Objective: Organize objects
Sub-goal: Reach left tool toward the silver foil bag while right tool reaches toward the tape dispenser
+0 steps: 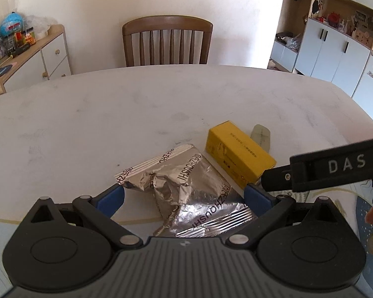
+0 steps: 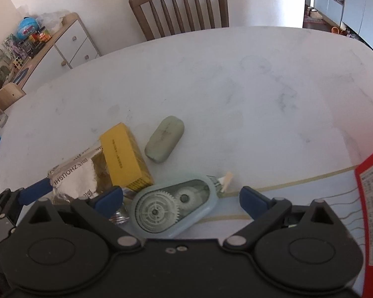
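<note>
A crumpled silver foil packet lies on the white table between the spread blue fingers of my left gripper, which is open around it. A yellow box rests just right of the packet, with a grey-green oval case behind it. In the right wrist view my right gripper is open over a pale blue correction-tape dispenser. The yellow box, foil packet and oval case lie ahead and to its left. The right gripper's black body crosses the left wrist view.
A wooden chair stands at the table's far side. A sideboard with toys sits at the left and cabinets at the right. A red box lies at the right edge on a patterned mat. A small metal cap rests by the dispenser.
</note>
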Motion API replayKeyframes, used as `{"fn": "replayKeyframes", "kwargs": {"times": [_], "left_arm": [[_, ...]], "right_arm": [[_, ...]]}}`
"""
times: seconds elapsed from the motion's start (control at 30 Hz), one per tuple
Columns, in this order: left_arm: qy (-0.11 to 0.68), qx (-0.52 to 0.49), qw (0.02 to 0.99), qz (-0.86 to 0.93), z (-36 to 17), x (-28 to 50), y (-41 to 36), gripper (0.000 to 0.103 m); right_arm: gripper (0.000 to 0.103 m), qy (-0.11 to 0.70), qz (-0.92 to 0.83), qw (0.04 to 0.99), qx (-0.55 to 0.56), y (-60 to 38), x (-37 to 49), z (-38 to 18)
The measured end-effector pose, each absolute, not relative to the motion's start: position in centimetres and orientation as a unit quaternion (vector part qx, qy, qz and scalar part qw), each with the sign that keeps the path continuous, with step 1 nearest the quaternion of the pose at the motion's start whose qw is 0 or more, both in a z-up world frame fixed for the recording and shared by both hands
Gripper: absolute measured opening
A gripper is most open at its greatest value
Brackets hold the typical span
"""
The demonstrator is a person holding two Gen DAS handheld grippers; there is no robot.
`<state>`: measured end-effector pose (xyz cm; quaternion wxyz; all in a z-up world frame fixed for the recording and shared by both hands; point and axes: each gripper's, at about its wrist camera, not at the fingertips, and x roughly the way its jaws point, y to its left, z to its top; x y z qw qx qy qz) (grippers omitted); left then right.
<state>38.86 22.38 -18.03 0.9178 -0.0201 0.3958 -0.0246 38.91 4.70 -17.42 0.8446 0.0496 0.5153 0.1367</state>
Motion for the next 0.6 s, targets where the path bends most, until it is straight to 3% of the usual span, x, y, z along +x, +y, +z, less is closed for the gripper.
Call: {"fn": "replayKeyframes", "kwargs": {"times": [0.6], "left_arm": [[0.406,-0.055,0.911,-0.046,-17.8,37.7,26.0,0.103]], "right_arm": [[0.101,0.5,0.14,0.852,-0.06,6.0,38.2,-18.3]]}}
